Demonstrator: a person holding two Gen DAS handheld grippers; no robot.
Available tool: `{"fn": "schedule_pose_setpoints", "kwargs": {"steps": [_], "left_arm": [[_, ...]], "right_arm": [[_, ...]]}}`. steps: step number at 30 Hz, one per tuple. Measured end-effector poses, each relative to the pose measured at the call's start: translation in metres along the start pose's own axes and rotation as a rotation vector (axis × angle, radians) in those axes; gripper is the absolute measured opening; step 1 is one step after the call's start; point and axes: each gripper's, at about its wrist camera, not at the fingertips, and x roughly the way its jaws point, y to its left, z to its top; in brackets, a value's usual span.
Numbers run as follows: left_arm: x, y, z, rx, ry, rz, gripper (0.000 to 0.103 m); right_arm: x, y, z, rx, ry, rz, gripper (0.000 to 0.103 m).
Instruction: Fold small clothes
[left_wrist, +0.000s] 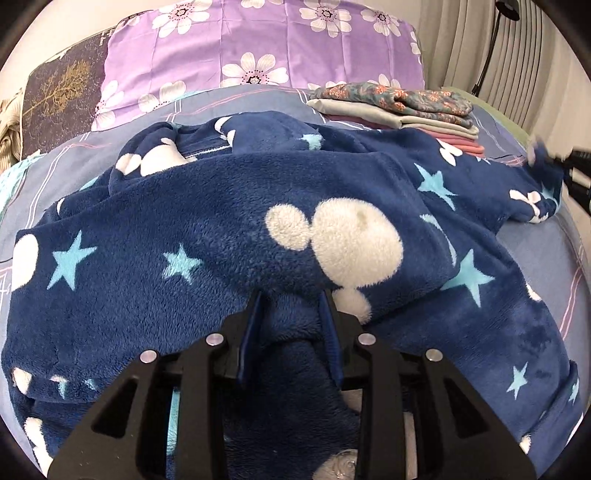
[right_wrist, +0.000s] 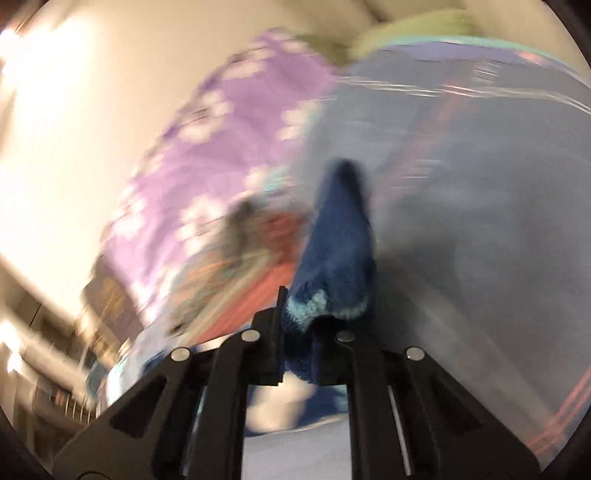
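The left claw (left_wrist: 291, 314) is clamped on a thick bunch of a navy fleece garment (left_wrist: 221, 229), its two blue-padded jaws pressing the pile near the closest edge. The garment, printed with white mouse heads and pale blue stars, lies spread and rumpled across most of a grey-blue bed sheet (left_wrist: 70, 162). Behind it leans a purple flowered pillow (left_wrist: 258, 40). To the right of that sits a stack of folded clothes (left_wrist: 402, 107), which suggests several pieces are already done. At the far right, the right claw (right_wrist: 299, 314) is closed on the garment's far end, where a navy tip with a pale blue patch sticks up between the jaws; that view is heavily blurred.

This piece looks only just started: no crisp fold shows yet, and lumps remain to be smoothed. Bare sheet lies at the left and right of the garment. The stack sits close behind its right half, so a fold toward it risks nudging the pile.
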Motion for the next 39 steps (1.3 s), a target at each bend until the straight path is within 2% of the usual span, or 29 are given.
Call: {"fn": "schedule_pose_setpoints", "kwargs": {"steps": [6, 9, 11, 13, 14, 16, 20, 23, 28, 32, 34, 36, 39], "left_arm": [[-0.001, 0.007, -0.001, -0.038, -0.012, -0.042, 0.033], [-0.002, 0.013, -0.002, -0.073, -0.022, -0.083, 0.034], [-0.006, 0.021, -0.004, -0.109, -0.039, -0.12, 0.034], [-0.012, 0.031, -0.006, -0.166, -0.053, -0.169, 0.034], [-0.018, 0.04, -0.008, -0.215, -0.059, -0.207, 0.034], [-0.03, 0.054, -0.011, -0.276, -0.074, -0.254, 0.035], [-0.051, 0.069, -0.015, -0.307, -0.111, -0.272, 0.045], [-0.059, 0.078, -0.018, -0.345, -0.122, -0.3, 0.052], [-0.061, 0.086, -0.021, -0.423, -0.123, -0.383, 0.053], [-0.056, 0.078, -0.018, -0.427, -0.108, -0.423, 0.054], [-0.058, 0.074, -0.016, -0.42, -0.108, -0.435, 0.06], [-0.059, 0.071, -0.013, -0.416, -0.112, -0.453, 0.061], [-0.057, 0.071, -0.013, -0.451, -0.101, -0.487, 0.065]], "right_arm": [[0.018, 0.154, -0.061, -0.313, 0.1, 0.284, 0.01], [0.036, 0.207, -0.103, -0.387, 0.183, 0.409, 0.01], [0.051, 0.227, -0.14, -0.43, 0.25, 0.445, 0.01], [0.065, 0.233, -0.17, -0.468, 0.322, 0.438, 0.01], [0.076, 0.233, -0.189, -0.495, 0.379, 0.419, 0.01], [0.087, 0.229, -0.212, -0.529, 0.439, 0.376, 0.01], [0.1, 0.215, -0.238, -0.551, 0.52, 0.328, 0.01], [0.098, 0.212, -0.24, -0.568, 0.531, 0.337, 0.01], [0.084, 0.213, -0.245, -0.582, 0.524, 0.357, 0.01], [0.084, 0.209, -0.245, -0.576, 0.525, 0.36, 0.01], [0.082, 0.211, -0.247, -0.595, 0.519, 0.359, 0.013], [0.079, 0.217, -0.252, -0.631, 0.52, 0.368, 0.022], [0.071, 0.228, -0.263, -0.726, 0.519, 0.383, 0.027]]}}
